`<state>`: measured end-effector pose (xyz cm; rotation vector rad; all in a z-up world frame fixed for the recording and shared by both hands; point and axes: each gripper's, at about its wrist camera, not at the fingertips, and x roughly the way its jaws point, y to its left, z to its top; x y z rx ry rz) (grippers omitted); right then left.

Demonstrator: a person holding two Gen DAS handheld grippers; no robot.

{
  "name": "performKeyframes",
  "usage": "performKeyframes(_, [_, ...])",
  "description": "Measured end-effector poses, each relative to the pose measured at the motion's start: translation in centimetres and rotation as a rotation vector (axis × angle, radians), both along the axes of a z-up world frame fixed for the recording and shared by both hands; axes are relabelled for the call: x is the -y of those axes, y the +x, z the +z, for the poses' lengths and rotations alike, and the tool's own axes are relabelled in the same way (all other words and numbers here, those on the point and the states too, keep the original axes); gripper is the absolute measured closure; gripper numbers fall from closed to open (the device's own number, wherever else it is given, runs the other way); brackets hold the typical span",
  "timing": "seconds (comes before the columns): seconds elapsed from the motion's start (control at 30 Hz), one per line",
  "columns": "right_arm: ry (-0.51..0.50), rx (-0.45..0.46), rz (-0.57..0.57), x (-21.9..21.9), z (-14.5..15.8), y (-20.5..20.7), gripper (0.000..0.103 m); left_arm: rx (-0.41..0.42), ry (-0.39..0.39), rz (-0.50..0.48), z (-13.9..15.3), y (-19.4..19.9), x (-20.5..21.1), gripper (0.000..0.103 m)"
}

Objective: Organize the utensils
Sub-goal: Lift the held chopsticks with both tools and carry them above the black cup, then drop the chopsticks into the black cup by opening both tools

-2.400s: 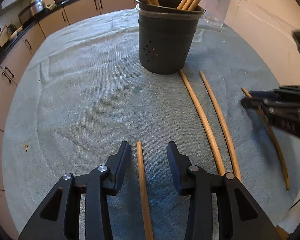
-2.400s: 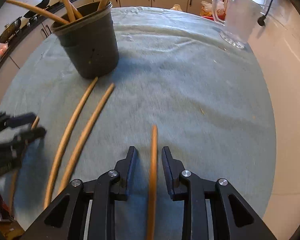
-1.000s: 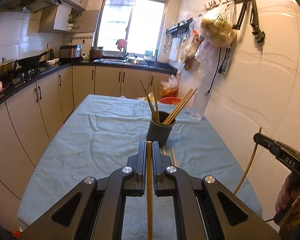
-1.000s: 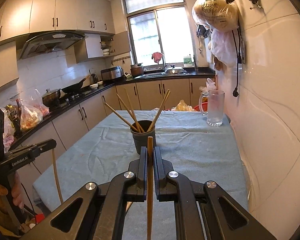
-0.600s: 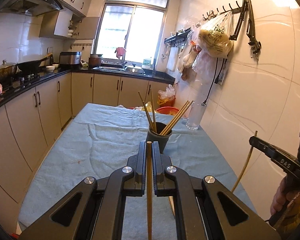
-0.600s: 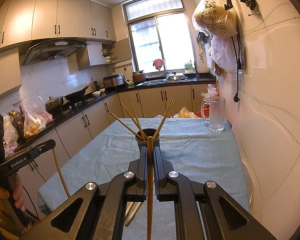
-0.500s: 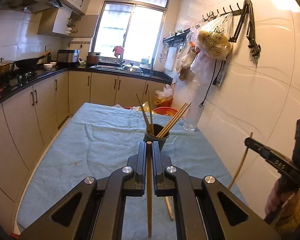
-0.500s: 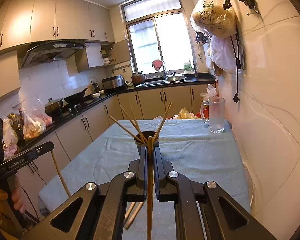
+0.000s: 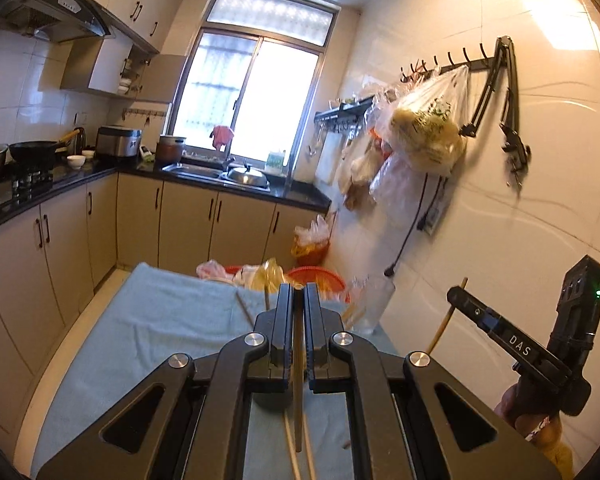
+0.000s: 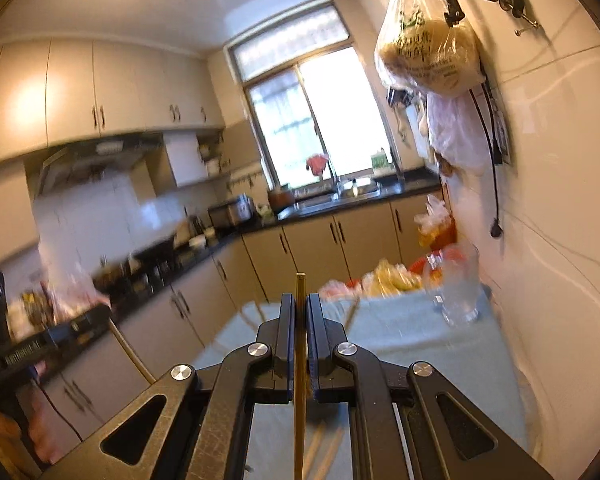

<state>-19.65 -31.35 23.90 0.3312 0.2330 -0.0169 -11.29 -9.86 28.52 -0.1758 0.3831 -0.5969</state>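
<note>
My left gripper (image 9: pixel 298 294) is shut on a wooden chopstick (image 9: pixel 298 400) that runs along its fingers, held high over the table. My right gripper (image 10: pixel 299 300) is shut on another chopstick (image 10: pixel 299 380), whose tip pokes past the fingertips. In the left wrist view the right gripper (image 9: pixel 456 296) shows at the right with its chopstick (image 9: pixel 444 322) hanging down. The left gripper (image 10: pixel 96 316) appears blurred at the left of the right wrist view. The dark holder is mostly hidden behind my fingers; only its standing chopsticks (image 9: pixel 244 309) show. Two chopsticks (image 9: pixel 306 460) lie on the table below.
The table wears a pale blue cloth (image 9: pixel 160 320). A glass mug (image 10: pixel 458 296) stands at its far right, near the tiled wall. Bags and red baskets (image 9: pixel 312 276) sit past the far edge. Kitchen cabinets (image 9: pixel 60 248) run along the left.
Both grippers have risen and tipped upward, each keeping its chopstick. The table has sunk low in both views, and the holder has slid behind the fingers.
</note>
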Motion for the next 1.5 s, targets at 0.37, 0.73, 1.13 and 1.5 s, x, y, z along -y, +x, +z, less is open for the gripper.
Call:
performKeyframes(0.37, [-0.021,0.122,-0.116,0.8,1.1,8.7,0.097,0.052,-0.006,0.061,0.6,7.0,5.2,0.098])
performKeyframes(0.73, [-0.029,0.039,-0.099,1.1,-3.3,13.0,0.097,-0.035,0.099,0.055,-4.7,11.2,9.2,0.098])
performKeyframes(1.13, [0.001,-0.039,-0.057,1.6,-5.6,14.0,0.095,-0.018,0.076,0.067,-4.3,9.0,7.9,0.063])
performKeyframes(1.5, [-0.007,0.011,-0.083,0.7,-2.2,9.3,0.063,0.002,0.031,0.089,-1.7,3.9,3.5,0.05])
